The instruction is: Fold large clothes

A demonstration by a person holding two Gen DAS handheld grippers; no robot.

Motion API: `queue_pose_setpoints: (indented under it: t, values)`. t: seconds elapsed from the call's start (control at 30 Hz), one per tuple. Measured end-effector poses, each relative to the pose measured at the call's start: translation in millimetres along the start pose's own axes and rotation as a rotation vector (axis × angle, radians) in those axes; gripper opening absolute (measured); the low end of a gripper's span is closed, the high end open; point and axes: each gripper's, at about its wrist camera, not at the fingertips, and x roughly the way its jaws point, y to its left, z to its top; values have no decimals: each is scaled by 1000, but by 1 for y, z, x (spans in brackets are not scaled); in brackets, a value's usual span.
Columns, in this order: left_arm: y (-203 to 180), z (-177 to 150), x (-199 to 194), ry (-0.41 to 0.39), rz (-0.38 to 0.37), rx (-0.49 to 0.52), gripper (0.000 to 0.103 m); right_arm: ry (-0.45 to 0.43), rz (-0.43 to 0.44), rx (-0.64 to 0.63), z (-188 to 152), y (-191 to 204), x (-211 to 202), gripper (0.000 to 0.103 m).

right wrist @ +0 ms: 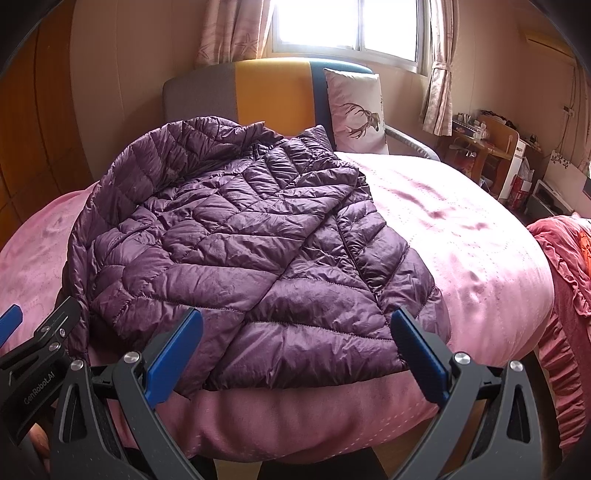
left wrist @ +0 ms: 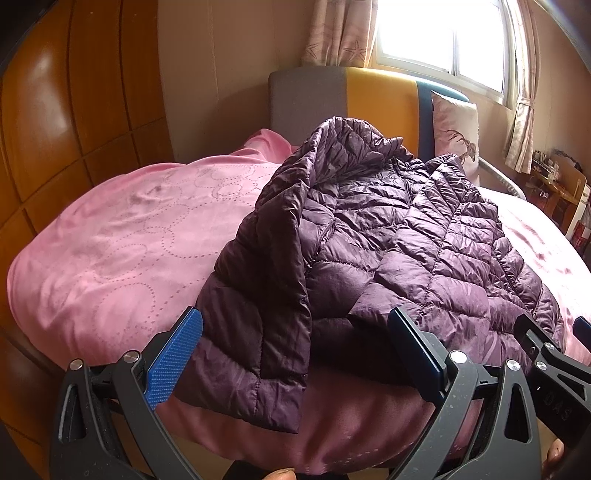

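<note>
Jacket [right wrist: 251, 236] lies spread on the pink bed [right wrist: 461, 240], hem just ahead of both claws. Left claw [left wrist: 295, 354] and right claw [right wrist: 295, 354] gape empty; each should pinch a hem corner, then lift together evenly.

A bed under a pink dotted-circle bedspread [right wrist: 461, 236] fills the middle. At twelve o'clock stands its padded headboard in grey, orange and blue panels [right wrist: 273, 92], with a pale cushion printed with a stag's head [right wrist: 356, 110] leaning on it (upright, toward one o'clock). Above, a bright window [right wrist: 347, 26] between pinkish starfish-patterned curtains [right wrist: 229, 33]. Glossy wooden wardrobe panels [left wrist: 74, 110] at nine o'clock; a cluttered wooden desk [right wrist: 484, 147] at two o'clock.
</note>
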Motion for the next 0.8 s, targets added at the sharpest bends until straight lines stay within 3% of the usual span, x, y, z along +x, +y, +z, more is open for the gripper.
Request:
queue_pose_setpoints:
  t: [0.37, 0.8]
  values:
    - [4, 0, 4, 13, -3, -5, 99, 10, 8, -9, -2, 2, 2, 101]
    - [16, 1, 16, 47, 44, -41, 99, 20, 48, -17, -2, 4, 7, 101]
